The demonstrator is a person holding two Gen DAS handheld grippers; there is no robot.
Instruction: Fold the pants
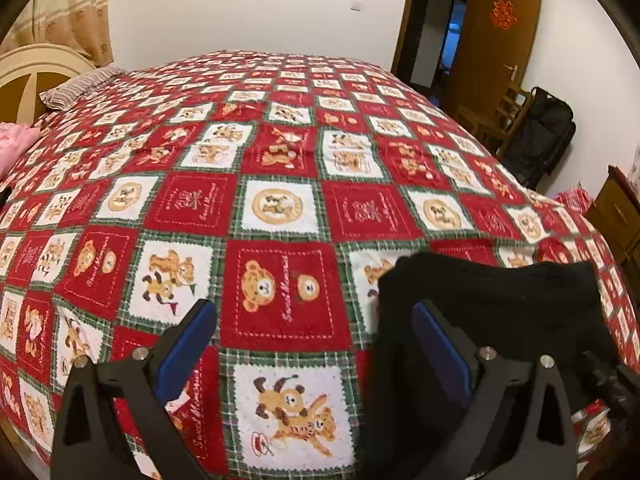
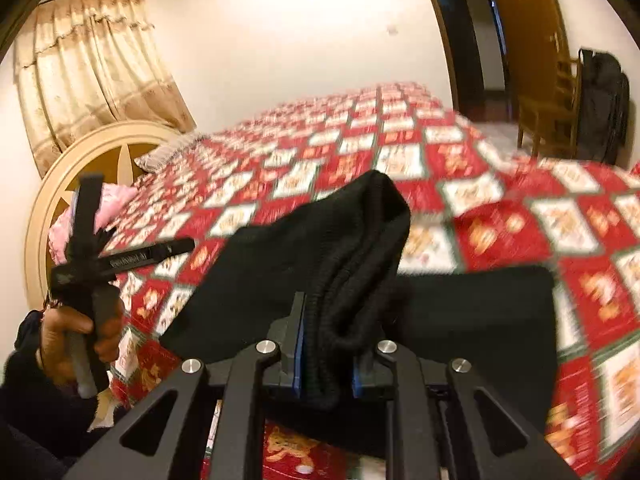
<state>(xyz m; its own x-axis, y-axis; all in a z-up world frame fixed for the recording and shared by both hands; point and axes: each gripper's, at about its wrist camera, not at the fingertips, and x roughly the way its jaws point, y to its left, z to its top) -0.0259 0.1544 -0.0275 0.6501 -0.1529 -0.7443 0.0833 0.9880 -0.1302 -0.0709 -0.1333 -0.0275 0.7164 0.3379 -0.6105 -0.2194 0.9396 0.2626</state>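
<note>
The black pants (image 1: 500,304) lie folded at the near right of the bed, partly behind my left gripper's right finger. My left gripper (image 1: 312,320) is open and empty over the red bear-patterned quilt (image 1: 280,208), with the pants just right of it. In the right wrist view my right gripper (image 2: 326,316) is shut on a bunched ribbed edge of the pants (image 2: 360,248) and lifts it above the quilt (image 2: 500,216). The rest of the pants hangs left and lies flat to the right. The left gripper (image 2: 86,236) shows at far left, held in a hand.
A cream headboard (image 2: 64,184), a striped pillow (image 1: 76,86) and a pink pillow (image 1: 12,144) are at the bed's left end. A wooden chair (image 1: 500,116), a black bag (image 1: 544,136) and an open door (image 1: 492,36) stand at the right. A wooden cabinet (image 1: 620,216) is at far right.
</note>
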